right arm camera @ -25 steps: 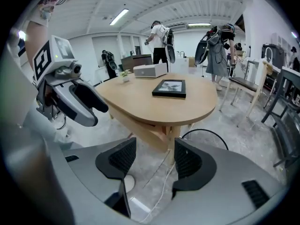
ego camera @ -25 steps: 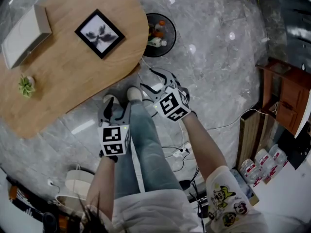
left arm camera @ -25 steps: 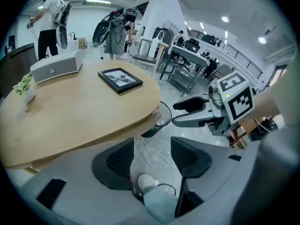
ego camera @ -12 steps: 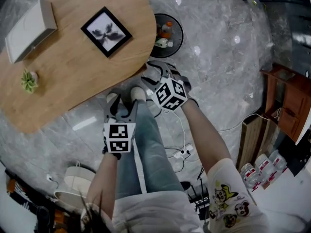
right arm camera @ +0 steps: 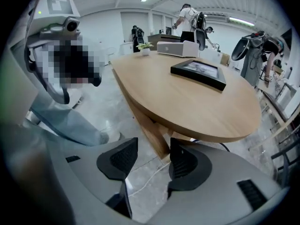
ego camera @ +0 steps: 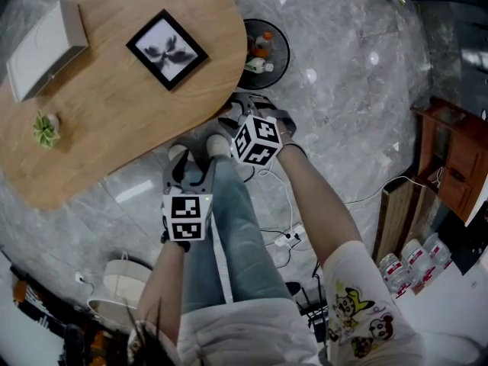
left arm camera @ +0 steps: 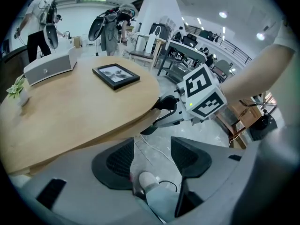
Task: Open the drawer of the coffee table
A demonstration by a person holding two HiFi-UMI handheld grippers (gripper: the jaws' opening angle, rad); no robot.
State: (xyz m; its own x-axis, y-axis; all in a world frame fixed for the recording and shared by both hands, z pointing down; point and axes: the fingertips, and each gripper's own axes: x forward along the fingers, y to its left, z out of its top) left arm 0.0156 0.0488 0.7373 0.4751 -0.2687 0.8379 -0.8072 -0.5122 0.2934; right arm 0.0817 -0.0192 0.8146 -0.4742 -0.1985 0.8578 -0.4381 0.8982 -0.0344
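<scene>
Head view: the wooden bench [ego camera: 114, 105] — the coffee table — carries a black picture frame [ego camera: 167, 49], a white box [ego camera: 42, 48] and a small plant [ego camera: 46, 128]. The right gripper [ego camera: 242, 114] is at the bench's rounded end, its jaws pointing down at the rim. The left gripper [ego camera: 185, 175] is just off the bench's long edge, over the person's white shoe [ego camera: 216, 145]. The drawer cannot be made out.

Left gripper view: its jaws stand wide apart and hold nothing. Only the grey floor [left arm camera: 154, 139] and the shoe show through the gap. The bench top lies beyond, with the right gripper close under its rim.

Right gripper view: its jaws are wide apart — they have just been closing a little — with nothing between them. Through the gap shows the bench's wooden base [right arm camera: 150, 130], under the top, and a white cable [right arm camera: 152, 170] lies on the floor beside it.
</scene>
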